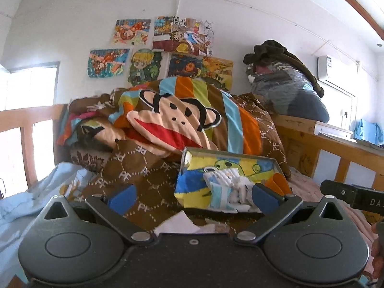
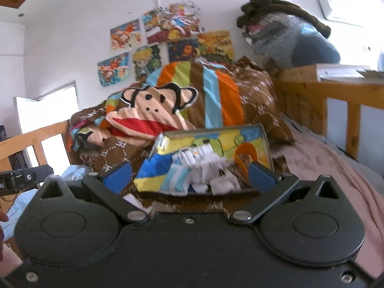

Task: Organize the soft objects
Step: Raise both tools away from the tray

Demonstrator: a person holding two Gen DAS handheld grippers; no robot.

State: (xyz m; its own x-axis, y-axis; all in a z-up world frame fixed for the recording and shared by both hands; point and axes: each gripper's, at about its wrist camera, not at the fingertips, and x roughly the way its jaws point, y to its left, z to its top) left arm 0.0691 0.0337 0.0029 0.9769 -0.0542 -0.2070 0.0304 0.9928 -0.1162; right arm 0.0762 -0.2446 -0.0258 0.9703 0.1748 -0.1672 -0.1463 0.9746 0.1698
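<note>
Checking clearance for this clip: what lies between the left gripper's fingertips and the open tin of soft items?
In the left wrist view, brown quilt and a white paper scrap lie between the left gripper and the tin.

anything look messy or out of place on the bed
Yes. The open tin box sits tilted on the rumpled monkey-print quilt, white and blue cloths spilling over its front edge. Torn white paper lies just before it.
</note>
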